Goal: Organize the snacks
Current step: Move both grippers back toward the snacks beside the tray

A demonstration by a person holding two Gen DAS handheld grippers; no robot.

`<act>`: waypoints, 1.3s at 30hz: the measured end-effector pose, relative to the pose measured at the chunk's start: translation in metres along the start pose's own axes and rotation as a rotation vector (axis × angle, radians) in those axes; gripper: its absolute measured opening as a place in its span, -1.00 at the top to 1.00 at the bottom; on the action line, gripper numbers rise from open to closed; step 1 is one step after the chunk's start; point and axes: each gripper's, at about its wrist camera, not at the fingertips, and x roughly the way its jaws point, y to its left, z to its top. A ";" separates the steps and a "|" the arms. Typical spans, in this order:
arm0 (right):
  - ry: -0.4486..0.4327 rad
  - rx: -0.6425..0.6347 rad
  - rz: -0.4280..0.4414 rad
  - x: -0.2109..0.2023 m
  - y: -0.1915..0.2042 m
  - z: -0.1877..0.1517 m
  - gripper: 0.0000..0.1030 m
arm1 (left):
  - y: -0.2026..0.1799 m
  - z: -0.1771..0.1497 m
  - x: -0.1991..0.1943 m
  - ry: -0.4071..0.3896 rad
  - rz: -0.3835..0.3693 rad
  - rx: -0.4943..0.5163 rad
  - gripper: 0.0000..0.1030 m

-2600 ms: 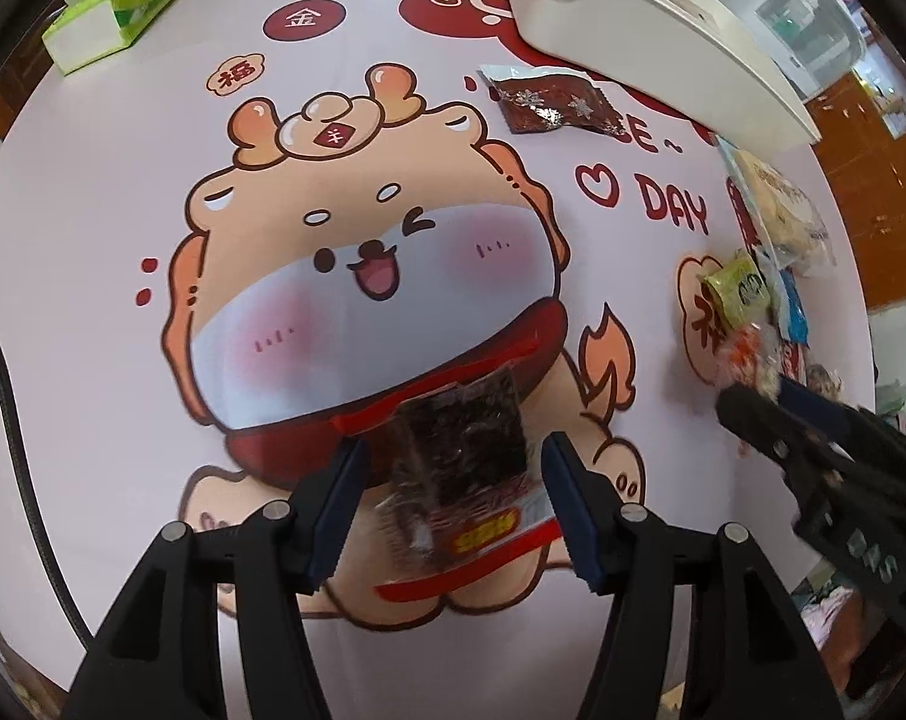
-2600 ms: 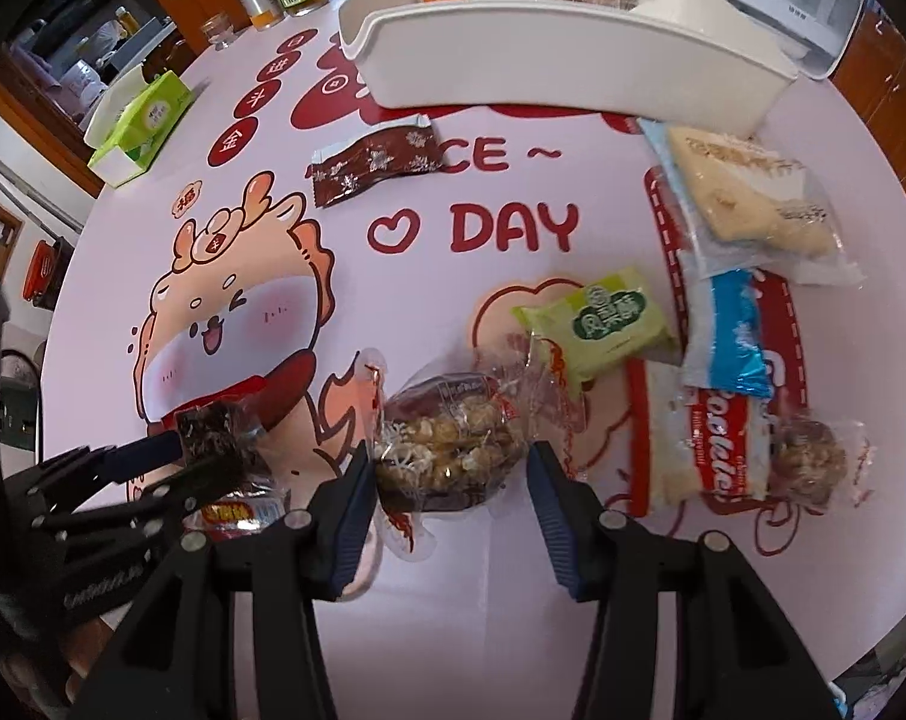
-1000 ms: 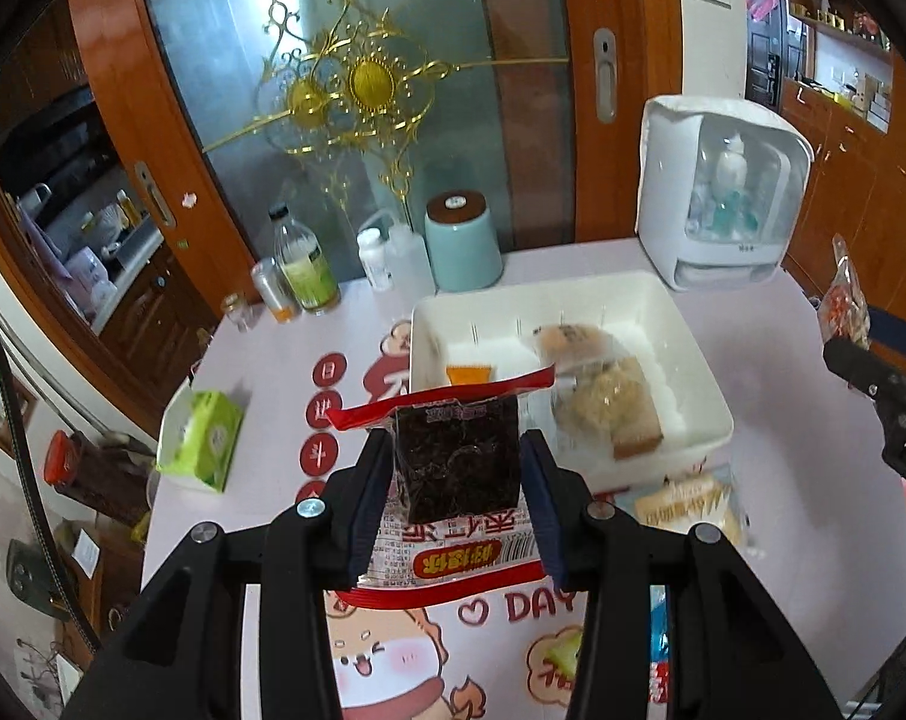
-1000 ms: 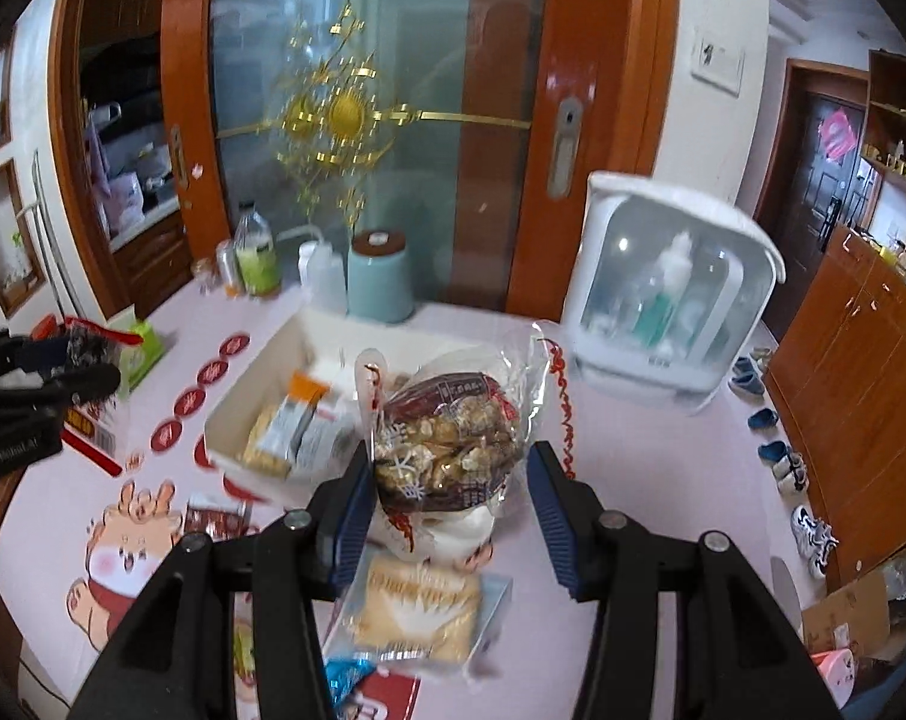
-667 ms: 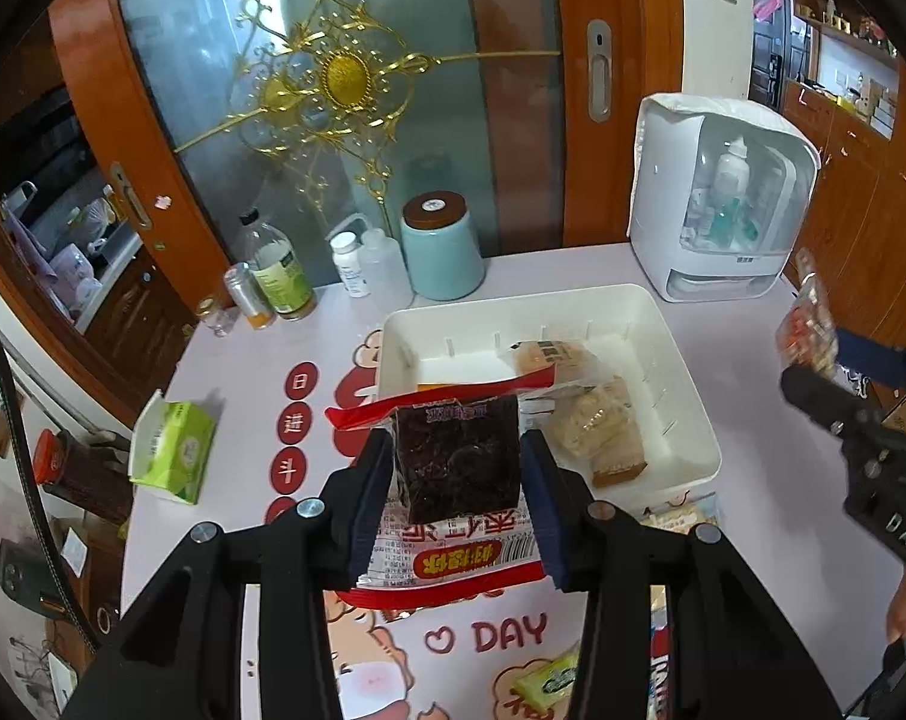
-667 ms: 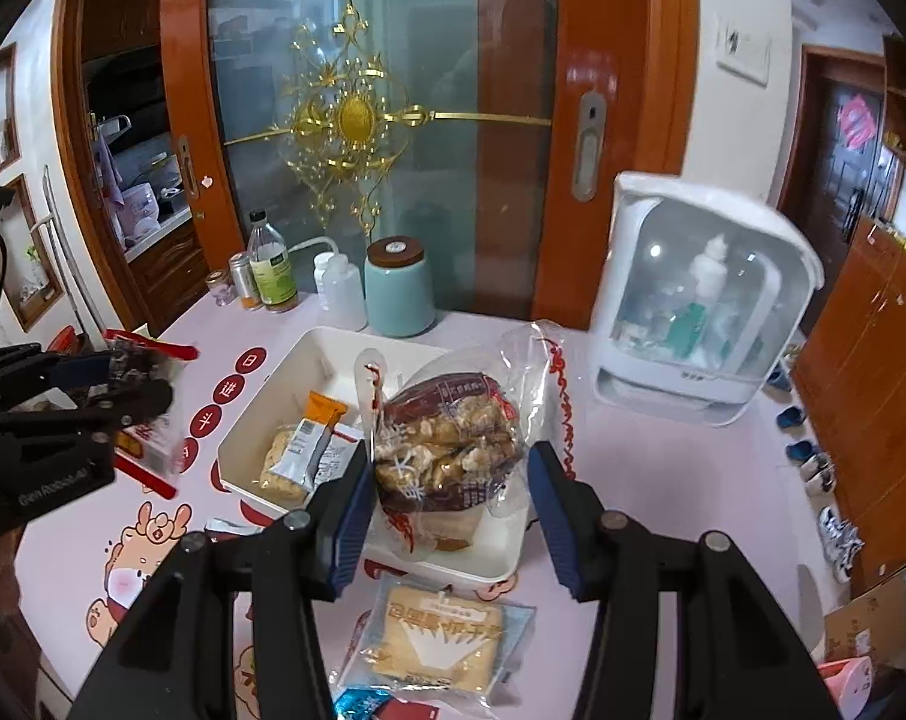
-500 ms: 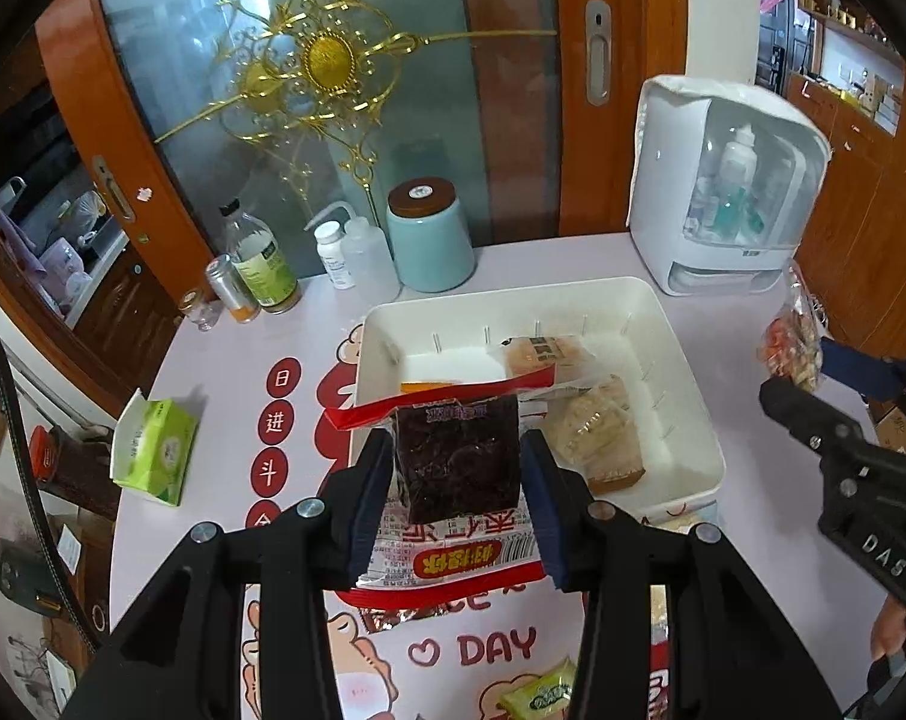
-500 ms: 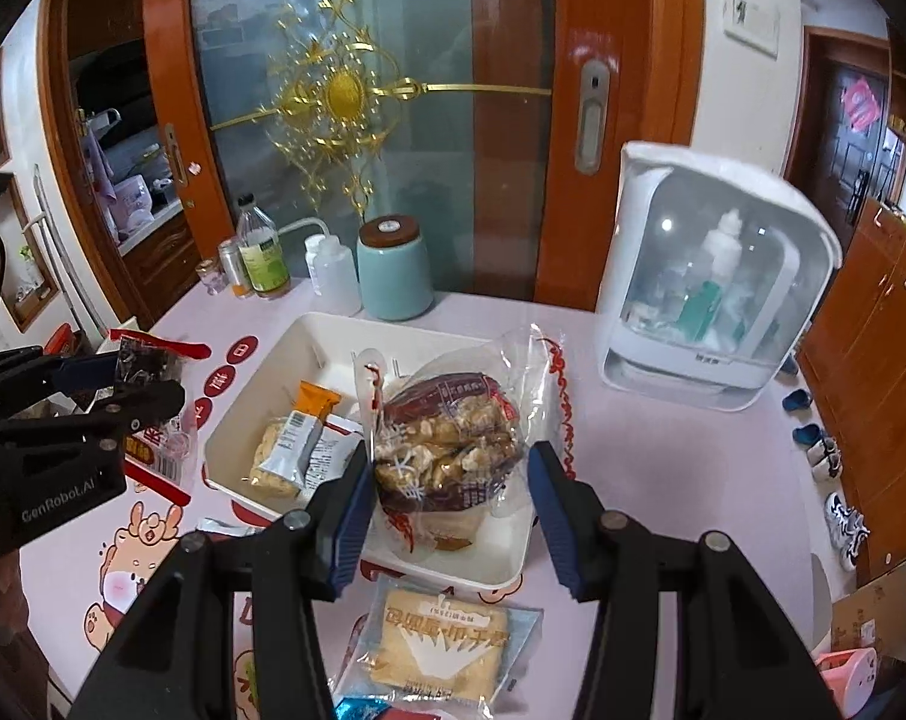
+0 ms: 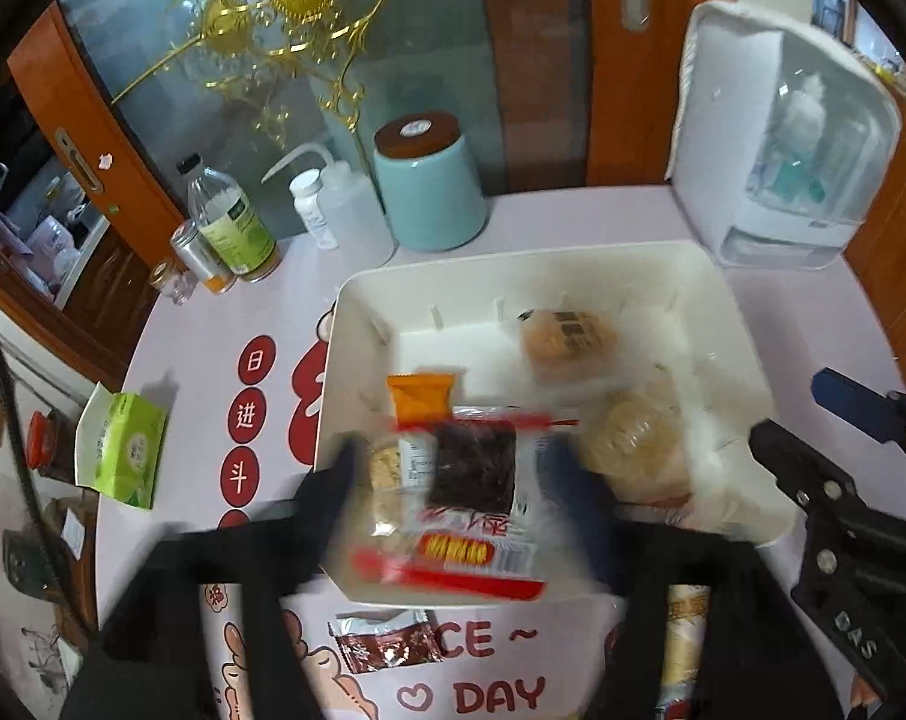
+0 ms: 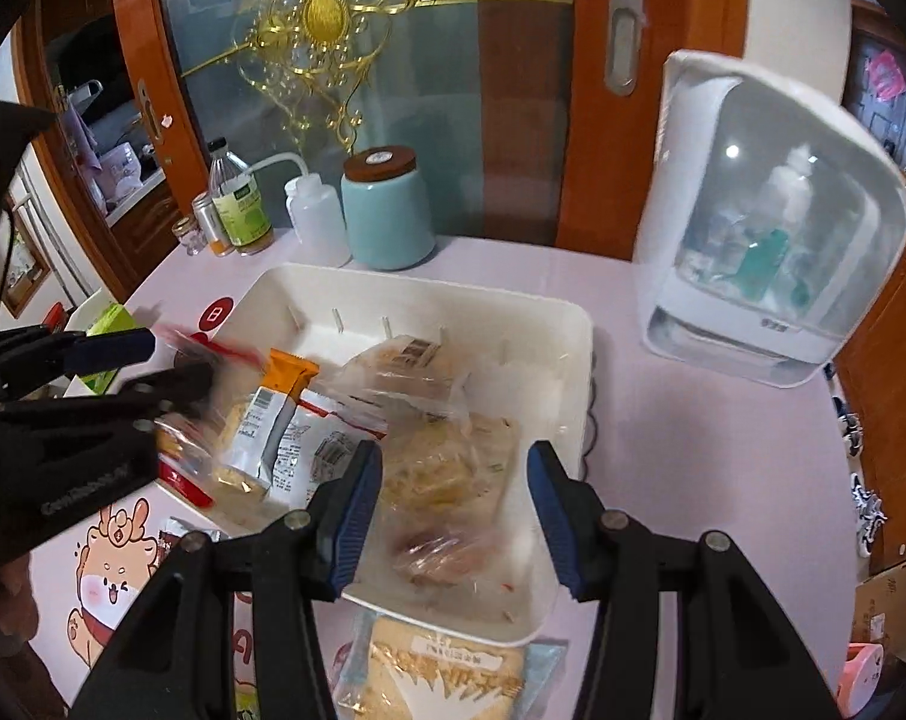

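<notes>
A white bin (image 9: 732, 324) (image 10: 573, 354) on the table holds several snack packs. My left gripper (image 9: 453, 483) is open over the bin's near left part; the dark red-edged snack pack (image 9: 474, 471) lies blurred between the spread fingers, free of them. My right gripper (image 10: 456, 501) is open and empty above the bin's near right part. The clear bag of nut snacks (image 10: 447, 546) lies in the bin below it. The left gripper shows in the right wrist view (image 10: 171, 363), the right gripper in the left wrist view (image 9: 813, 438).
Behind the bin stand a teal jar (image 9: 429, 183), a white squeeze bottle (image 9: 348, 210), a green-label bottle (image 9: 231, 222) and a white appliance (image 9: 795, 156). A green tissue pack (image 9: 126, 447) lies left. More snacks (image 9: 387, 642) (image 10: 447, 669) lie before the bin.
Both grippers came down over the bin and opened. The dark pack has left the left fingers, and the nut bag has dropped from the right gripper into the bin.
</notes>
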 end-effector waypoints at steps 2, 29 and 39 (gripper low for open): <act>0.026 0.010 0.036 0.006 0.000 -0.002 0.00 | 0.001 -0.001 0.004 -0.009 0.002 -0.011 -0.81; -0.032 0.084 -0.038 -0.095 0.035 -0.054 0.00 | 0.045 -0.075 -0.101 -0.113 -0.112 0.013 -0.81; -0.056 0.118 -0.121 -0.157 0.087 -0.122 0.00 | 0.082 -0.163 -0.166 -0.165 -0.185 0.088 -0.81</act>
